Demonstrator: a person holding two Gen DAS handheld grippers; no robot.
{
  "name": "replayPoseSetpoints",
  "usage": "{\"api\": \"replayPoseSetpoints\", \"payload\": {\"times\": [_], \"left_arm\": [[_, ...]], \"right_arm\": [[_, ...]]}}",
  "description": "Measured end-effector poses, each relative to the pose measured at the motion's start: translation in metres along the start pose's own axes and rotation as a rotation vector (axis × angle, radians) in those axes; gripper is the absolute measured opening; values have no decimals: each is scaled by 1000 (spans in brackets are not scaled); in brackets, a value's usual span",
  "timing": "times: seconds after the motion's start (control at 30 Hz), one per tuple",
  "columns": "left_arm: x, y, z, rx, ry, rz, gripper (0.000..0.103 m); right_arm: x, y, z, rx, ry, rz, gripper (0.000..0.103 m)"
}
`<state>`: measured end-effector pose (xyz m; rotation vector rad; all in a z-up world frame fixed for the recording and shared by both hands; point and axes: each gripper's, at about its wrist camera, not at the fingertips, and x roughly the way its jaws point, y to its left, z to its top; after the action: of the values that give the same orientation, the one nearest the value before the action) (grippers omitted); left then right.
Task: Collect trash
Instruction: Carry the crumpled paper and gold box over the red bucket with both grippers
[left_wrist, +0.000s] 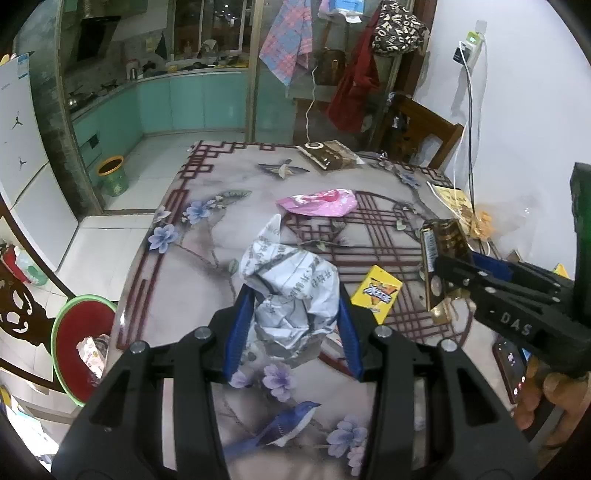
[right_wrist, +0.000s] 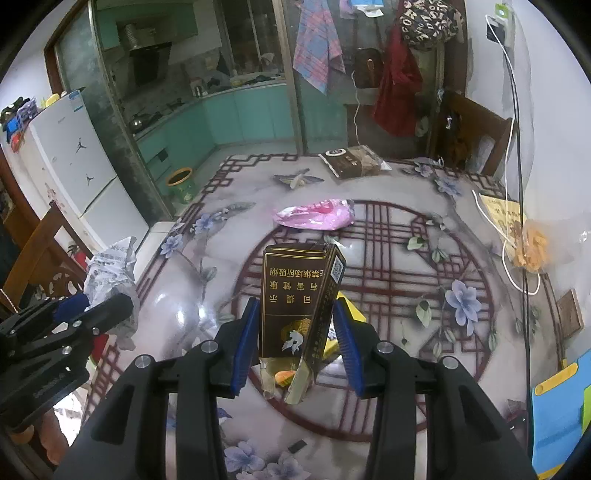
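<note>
My left gripper (left_wrist: 293, 325) is shut on a crumpled newspaper ball (left_wrist: 291, 291), held above the table's left part. It also shows in the right wrist view (right_wrist: 110, 273) at the left. My right gripper (right_wrist: 297, 332) is shut on a dark brown and gold cigarette carton (right_wrist: 299, 299), held above the table's middle. The carton shows in the left wrist view (left_wrist: 441, 262) at the right. A pink plastic wrapper (left_wrist: 319, 201) lies on the table further back, and a yellow packet (left_wrist: 376, 291) lies near the carton.
The table (left_wrist: 207, 266) has a floral cloth under glass. A brown bag (left_wrist: 327, 153) lies at its far edge. A red basin with a green rim (left_wrist: 83, 343) stands on the floor at the left. A phone (left_wrist: 511, 363) lies at the right. A wooden chair (right_wrist: 469, 136) stands behind.
</note>
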<state>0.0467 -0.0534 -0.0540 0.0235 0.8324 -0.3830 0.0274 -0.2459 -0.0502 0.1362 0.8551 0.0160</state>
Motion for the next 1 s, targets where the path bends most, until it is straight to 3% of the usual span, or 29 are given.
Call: {"api": "replayPoseSetpoints", "payload": {"times": [0.5,1.0], "left_arm": [[-4,72,1,-35,-4,17,42],[-25,201,-9,-128,-8,94,42]], "right_arm": [[12,66,15,-38,-8,-8,40],[40,189,29,-128,-1,51,40]]}}
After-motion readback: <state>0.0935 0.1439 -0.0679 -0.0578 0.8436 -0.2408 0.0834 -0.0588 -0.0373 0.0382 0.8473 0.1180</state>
